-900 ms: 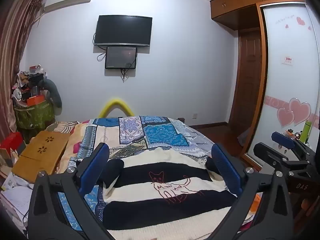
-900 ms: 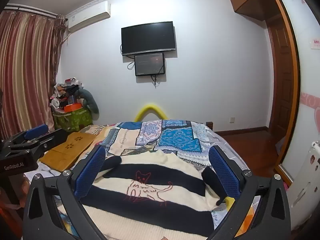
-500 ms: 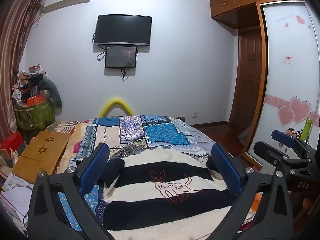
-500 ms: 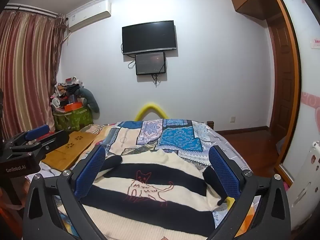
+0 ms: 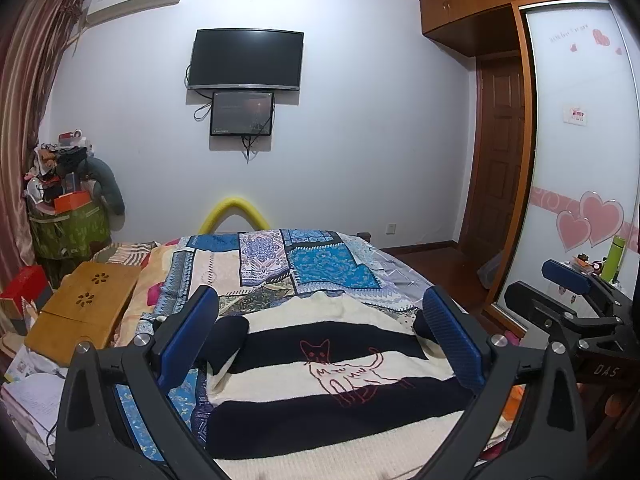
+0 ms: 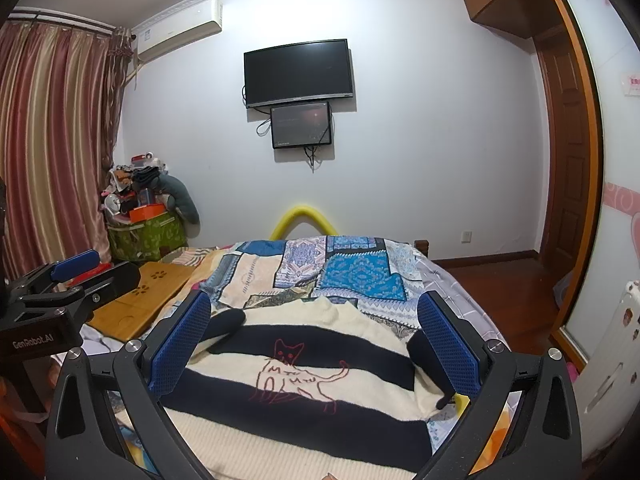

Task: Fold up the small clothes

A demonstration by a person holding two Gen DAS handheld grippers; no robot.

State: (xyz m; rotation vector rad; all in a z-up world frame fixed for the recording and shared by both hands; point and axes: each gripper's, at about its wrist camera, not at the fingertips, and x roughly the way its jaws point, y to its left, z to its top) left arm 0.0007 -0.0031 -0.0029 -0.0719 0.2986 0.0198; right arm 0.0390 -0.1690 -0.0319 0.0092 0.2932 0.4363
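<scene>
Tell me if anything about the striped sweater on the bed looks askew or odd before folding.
Nothing is damaged. The striped sweater lies face up, but not flat: its dark sleeves are bunched at the sides, and it lies at a slight angle across the patchwork bedspread.

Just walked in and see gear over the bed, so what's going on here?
A person holds two grippers above a striped sweater with a cat drawing, spread flat on the patchwork bedspread. The left gripper and the right gripper are both wide open and hold nothing. Folding has not begun.
</scene>
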